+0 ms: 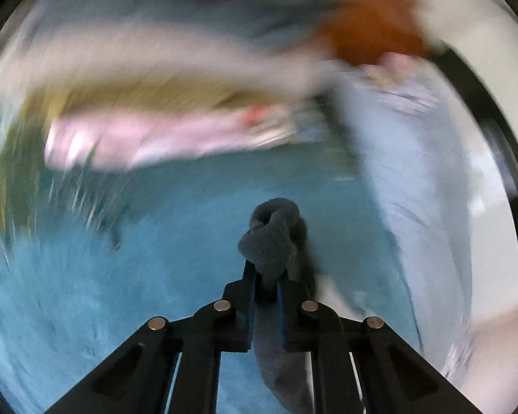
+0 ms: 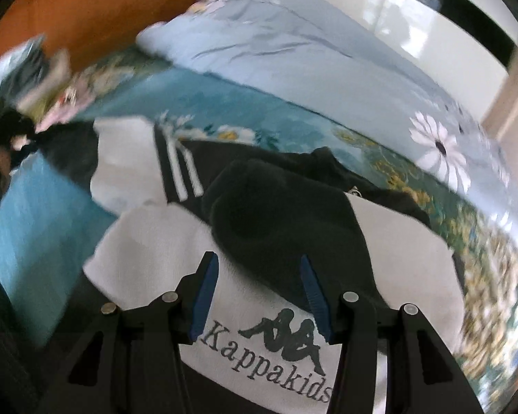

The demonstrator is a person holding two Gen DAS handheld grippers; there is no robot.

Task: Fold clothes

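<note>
In the left wrist view, the left hand-held gripper has its blue-padded fingers pinched on a bunched piece of grey fleecy cloth, which rises past the fingertips as a knot and hangs down between the arms toward the near edge. Everything beyond is smeared by motion blur: a teal bed sheet fills the near and middle part, a pale blue quilt runs down the right, and a blurred heap of pink, olive and grey fabrics lies at the far left, too blurred to sort into garments. In the right wrist view, the right hand-held gripper is spread wide and holds nothing; it hangs over a white and black garment printed "Kappakids", lying on the bed just below the fingers, with a dark, hood-like mass on it between the fingertips and a white sleeve with black and white stripes at the far left. The flowered quilt is pushed to the far right. Judging by this, the folding is at an early point: the Kappakids garment looks spread but not neatly folded, the grey cloth is only a clutched bundle, and the far heap seems untouched.
</note>
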